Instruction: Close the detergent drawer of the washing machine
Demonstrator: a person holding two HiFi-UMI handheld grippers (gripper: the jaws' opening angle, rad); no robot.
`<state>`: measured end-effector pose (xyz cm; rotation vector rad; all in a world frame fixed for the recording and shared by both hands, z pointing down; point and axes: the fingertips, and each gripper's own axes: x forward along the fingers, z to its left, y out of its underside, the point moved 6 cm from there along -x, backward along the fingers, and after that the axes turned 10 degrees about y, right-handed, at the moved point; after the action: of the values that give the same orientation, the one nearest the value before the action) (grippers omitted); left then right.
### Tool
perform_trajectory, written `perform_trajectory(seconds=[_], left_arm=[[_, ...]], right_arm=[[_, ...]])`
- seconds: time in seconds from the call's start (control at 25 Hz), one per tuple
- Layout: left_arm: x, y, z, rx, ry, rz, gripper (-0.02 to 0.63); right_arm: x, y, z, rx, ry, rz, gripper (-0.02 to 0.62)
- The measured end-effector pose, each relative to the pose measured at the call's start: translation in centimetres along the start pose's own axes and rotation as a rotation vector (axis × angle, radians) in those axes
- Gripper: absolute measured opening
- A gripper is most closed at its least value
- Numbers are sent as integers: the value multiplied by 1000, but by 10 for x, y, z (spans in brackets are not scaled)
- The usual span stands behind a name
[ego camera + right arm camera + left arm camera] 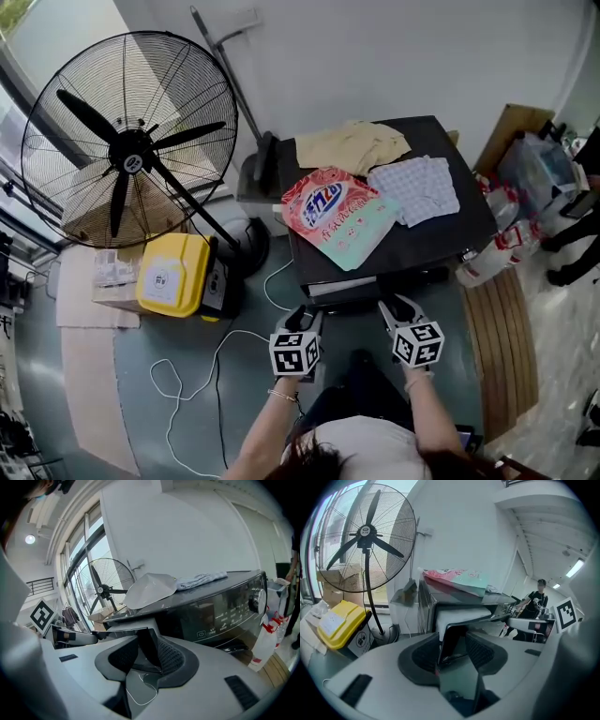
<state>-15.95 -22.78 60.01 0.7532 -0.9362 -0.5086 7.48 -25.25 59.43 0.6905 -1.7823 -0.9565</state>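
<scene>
- The detergent bag [339,214] lies flat on the washing machine [450,234]. It is pink and mint with a blue logo in white Chinese characters, and its smaller print is too fine to read.
- In the right gripper view the control panel [225,616] carries a power symbol and rows of white print, none legible, and the dial [257,601] sits at its right end.
- The yellow box [173,274], left of the machine by the fan [127,141], has a white label with a round mark that is unreadable.
- The detergent drawer [349,287] stands pulled out from the near left of the machine's front. From above only a pale strip shows, and the rest is hidden behind the grippers.
- The left gripper [304,315] has its jaws spread wide. The drawer's dark front panel stands between them, with gaps to both pads.
- The right gripper [396,307] is partly open around the panel's right end. Its pads sit close beside the panel, but no clear squeeze shows.
- A beige cloth [352,145] and a checked cloth [414,187] lie at the far side of the top.
- The machine's door is out of sight below the top.
</scene>
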Motion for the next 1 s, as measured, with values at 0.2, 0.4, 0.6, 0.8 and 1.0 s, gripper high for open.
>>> perform_trajectory(seconds=[0.2, 0.4, 0.6, 0.8, 1.0], left_arm=[[1, 0, -1, 3, -19, -8, 181], [2, 0, -5, 14, -43, -14, 158], [5, -6, -4, 10, -66, -27, 156], [12, -16, 0, 9, -81, -14, 153], [16, -21, 4, -14, -106, -24, 153]], right_arm=[[1, 0, -1, 1, -11, -9, 144], [2, 1, -2, 6, -14, -19, 144], [7, -3, -2, 23, -8, -31, 135], [16, -14, -1, -9, 16, 7, 118], [23, -18, 0, -28, 27, -5, 120]])
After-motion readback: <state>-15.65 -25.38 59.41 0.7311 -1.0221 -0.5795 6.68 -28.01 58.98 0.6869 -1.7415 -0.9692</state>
